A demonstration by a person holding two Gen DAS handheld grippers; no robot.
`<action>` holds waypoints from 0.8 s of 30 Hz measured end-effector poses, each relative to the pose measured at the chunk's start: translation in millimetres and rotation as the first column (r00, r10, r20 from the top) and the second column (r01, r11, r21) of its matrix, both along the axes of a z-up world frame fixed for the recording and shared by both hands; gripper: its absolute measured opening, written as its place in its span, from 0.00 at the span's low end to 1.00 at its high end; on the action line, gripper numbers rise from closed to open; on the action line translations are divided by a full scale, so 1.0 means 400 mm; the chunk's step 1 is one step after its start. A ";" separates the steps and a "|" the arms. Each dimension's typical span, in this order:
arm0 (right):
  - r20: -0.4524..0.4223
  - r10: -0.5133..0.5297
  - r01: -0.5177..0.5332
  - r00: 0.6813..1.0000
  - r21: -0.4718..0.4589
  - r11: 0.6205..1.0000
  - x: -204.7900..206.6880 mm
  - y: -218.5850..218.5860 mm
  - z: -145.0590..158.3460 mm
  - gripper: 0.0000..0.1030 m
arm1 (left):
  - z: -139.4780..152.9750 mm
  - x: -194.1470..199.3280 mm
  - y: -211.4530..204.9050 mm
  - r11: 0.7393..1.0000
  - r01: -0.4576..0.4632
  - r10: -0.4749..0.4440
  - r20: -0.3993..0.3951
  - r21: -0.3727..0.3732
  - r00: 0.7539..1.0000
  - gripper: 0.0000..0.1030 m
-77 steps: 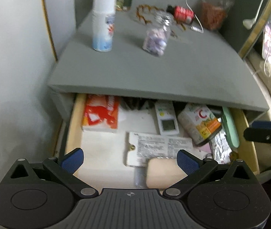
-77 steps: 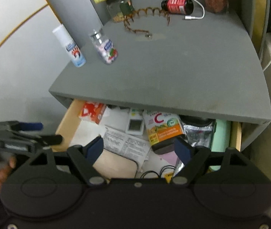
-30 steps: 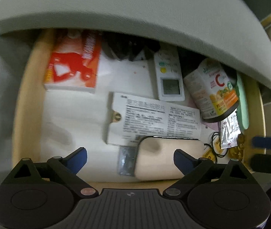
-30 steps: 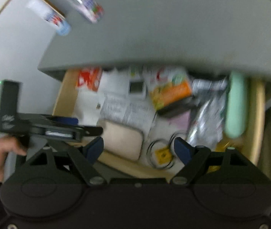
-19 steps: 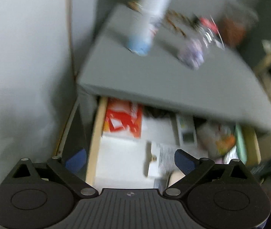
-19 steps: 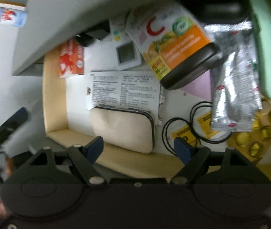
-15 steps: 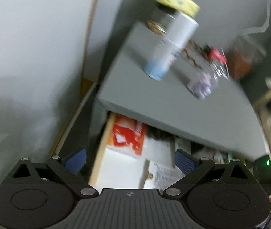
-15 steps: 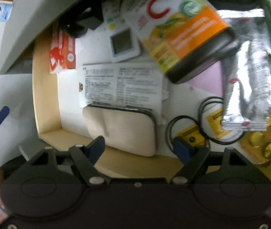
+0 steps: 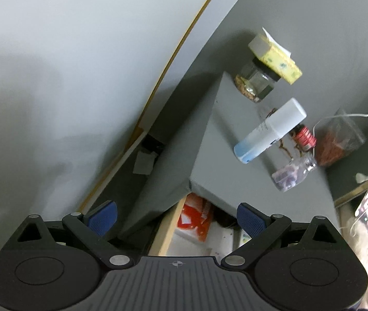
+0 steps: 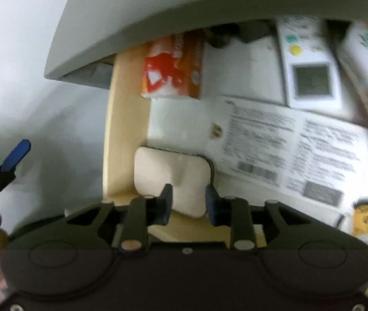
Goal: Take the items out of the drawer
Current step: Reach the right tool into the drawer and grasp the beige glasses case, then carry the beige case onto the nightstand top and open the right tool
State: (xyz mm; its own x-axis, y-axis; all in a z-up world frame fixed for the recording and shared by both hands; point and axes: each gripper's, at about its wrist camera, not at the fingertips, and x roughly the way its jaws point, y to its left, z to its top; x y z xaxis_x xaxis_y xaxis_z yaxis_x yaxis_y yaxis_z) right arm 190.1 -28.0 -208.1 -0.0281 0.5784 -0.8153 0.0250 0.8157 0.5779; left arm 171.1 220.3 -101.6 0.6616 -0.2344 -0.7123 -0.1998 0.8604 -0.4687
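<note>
Closing on beige pouch [image 10: 173, 167], right gripper [image 10: 187, 200] jaws now narrow, pads flanking pouch's near edge at front-left corner of drawer [image 10: 125, 140]; whether pads press yet, cannot tell. Half second earlier jaws stood wide. Left gripper [image 9: 176, 215] spread, empty, now swung off drawer toward nightstand [image 9: 235, 160] corner. Printed leaflet [image 10: 287, 142] lies just behind pouch.

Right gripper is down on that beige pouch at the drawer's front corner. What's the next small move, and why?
Probably finish the squeeze, then lift straight up a little. The right gripper is closing with the beige pouch between its fingers, and the soft cover is already puckering there. The pouch sits tight against the drawer's wooden front rail and under a printed leaflet, so dragging sideways could snag either.
</note>
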 end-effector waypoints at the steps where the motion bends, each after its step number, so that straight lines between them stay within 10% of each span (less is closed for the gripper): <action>1: -0.003 -0.001 0.001 1.000 -0.012 1.000 0.001 0.008 -0.002 0.39 | 0.003 0.001 0.000 1.000 0.003 -0.003 0.004 -0.003 1.000 0.94; 10: 0.003 0.076 -0.075 0.997 -0.057 0.996 -0.011 0.058 -0.006 0.46 | 0.009 -0.007 -0.001 1.000 0.022 -0.022 0.009 -0.013 1.000 0.94; 17: -0.086 -0.141 0.162 0.986 0.341 0.926 -0.041 -0.095 0.021 0.44 | 0.009 -0.002 -0.026 0.999 0.050 -0.050 0.006 -0.006 0.999 0.95; 21: -0.073 -0.069 0.086 0.995 0.255 0.963 -0.047 -0.053 0.007 0.46 | 0.008 0.002 -0.042 0.998 0.067 -0.067 0.002 0.015 0.998 0.96; 24: -0.034 -0.056 0.062 0.998 0.218 0.974 -0.052 -0.013 0.009 0.28 | 0.003 0.002 -0.043 0.997 0.069 -0.069 -0.003 0.024 0.998 0.96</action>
